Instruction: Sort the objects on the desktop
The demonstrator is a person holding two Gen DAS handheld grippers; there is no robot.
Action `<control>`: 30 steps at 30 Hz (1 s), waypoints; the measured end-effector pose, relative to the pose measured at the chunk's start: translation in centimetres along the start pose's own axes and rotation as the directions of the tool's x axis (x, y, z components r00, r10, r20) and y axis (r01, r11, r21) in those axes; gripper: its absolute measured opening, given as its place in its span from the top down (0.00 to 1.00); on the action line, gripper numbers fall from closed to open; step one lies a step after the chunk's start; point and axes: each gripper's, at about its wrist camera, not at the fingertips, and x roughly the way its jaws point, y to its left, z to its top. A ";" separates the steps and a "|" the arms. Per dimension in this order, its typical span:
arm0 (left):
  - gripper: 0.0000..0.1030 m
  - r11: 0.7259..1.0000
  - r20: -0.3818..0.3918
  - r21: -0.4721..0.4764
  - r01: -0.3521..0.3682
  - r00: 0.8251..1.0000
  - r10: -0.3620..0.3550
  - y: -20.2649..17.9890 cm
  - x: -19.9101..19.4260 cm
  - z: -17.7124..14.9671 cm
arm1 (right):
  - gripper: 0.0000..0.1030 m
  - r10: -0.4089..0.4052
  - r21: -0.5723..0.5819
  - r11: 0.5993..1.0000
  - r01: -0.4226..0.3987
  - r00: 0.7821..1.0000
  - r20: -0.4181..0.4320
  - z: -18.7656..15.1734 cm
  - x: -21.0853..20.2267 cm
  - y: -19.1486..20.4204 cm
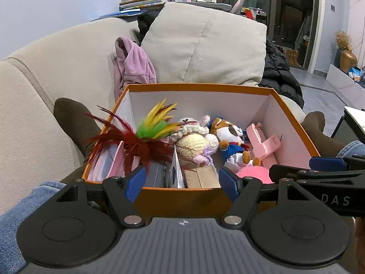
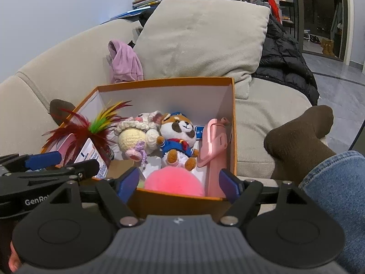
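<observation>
Orange cardboard box point(image 2: 182, 202) is sitting on the person's lap, white-lined, rigid, straight-walled. Both grippers are hovering at its near rim: left gripper point(image 1: 182, 182) spread wide and empty, right gripper point(image 2: 180, 182) likewise released, nothing between the pads. Advice: be taking the soft toys from above, squeezing gently. Plush sailor dog point(image 2: 178, 137) is lying mid-box; fuzzy pink pompom point(image 2: 175, 182) near right; wispy feathers point(image 1: 136, 137) left, fragile.

Orange box point(image 1: 182, 197), pink pompom point(image 2: 174, 180)
</observation>
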 end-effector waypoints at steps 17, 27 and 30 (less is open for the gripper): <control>0.19 1.000 -0.002 -0.001 0.002 1.000 -0.002 0.2 0.1 -0.1 | 0.22 0.002 -0.001 1.000 -0.002 1.000 0.001 0.0 0.0 0.0; 0.19 1.000 -0.002 0.001 0.003 1.000 -0.003 0.2 0.2 -0.1 | 0.21 -0.001 -0.001 1.000 0.001 1.000 0.003 0.0 0.0 0.1; 0.19 1.000 -0.002 0.003 0.003 1.000 -0.003 0.3 0.2 -0.2 | 0.21 0.001 -0.002 1.000 -0.001 1.000 0.002 0.0 0.1 0.1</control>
